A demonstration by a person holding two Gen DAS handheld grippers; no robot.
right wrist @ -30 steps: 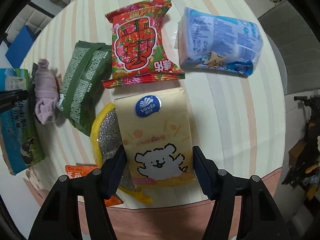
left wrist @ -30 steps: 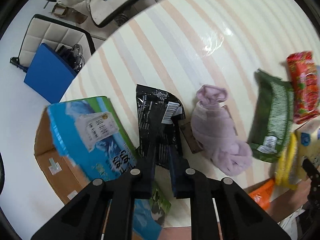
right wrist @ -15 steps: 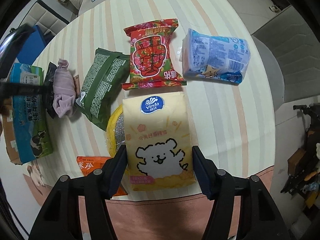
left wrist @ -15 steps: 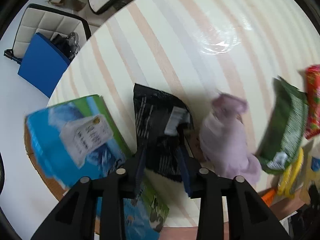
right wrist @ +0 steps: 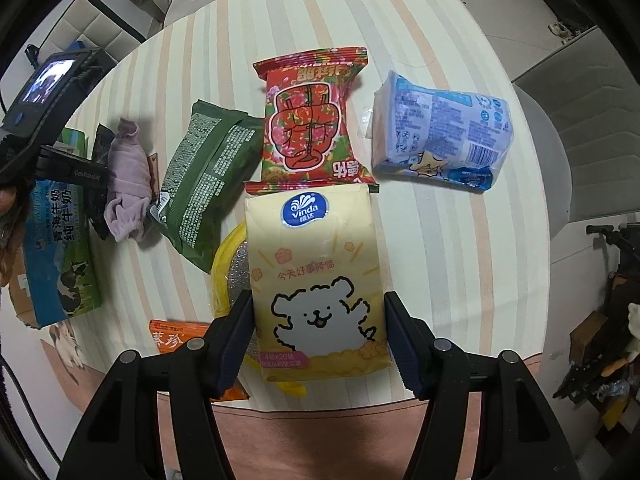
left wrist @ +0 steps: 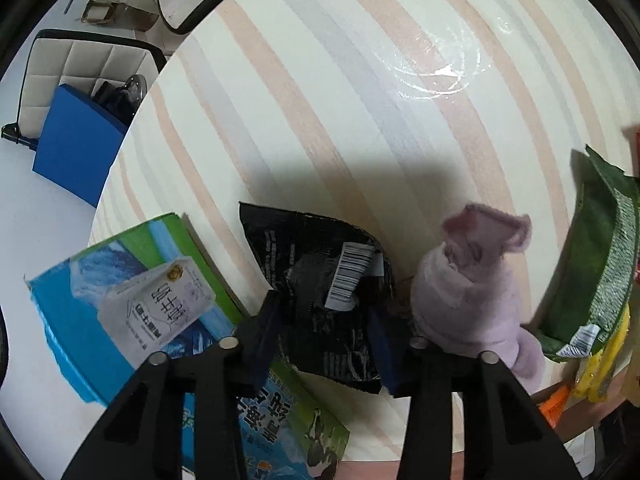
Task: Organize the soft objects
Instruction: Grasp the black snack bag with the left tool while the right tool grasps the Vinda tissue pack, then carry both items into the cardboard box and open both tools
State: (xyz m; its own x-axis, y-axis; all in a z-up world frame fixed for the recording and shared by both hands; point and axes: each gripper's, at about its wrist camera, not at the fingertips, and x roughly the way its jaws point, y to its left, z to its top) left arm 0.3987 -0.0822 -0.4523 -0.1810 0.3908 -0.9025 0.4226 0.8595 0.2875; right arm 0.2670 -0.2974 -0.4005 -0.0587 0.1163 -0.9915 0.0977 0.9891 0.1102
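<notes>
The black snack packet [left wrist: 320, 300] is seen lying near the table's [left wrist: 340, 80] left edge, between the milk carton box [left wrist: 132, 320] and the rolled lilac cloth [left wrist: 468, 300]. It is straddled by the left gripper [left wrist: 326, 340], whose jaws are opening, pads apart from it. The yellow tissue pack [right wrist: 316, 280], at the near edge, is clamped by the right gripper [right wrist: 318, 340].

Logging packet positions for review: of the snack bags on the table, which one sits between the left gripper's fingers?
The black bag with the white barcode label, beside the rolled lilac cloth. The left gripper straddles it, jaws opening; the green bag and red bag lie farther right.
</notes>
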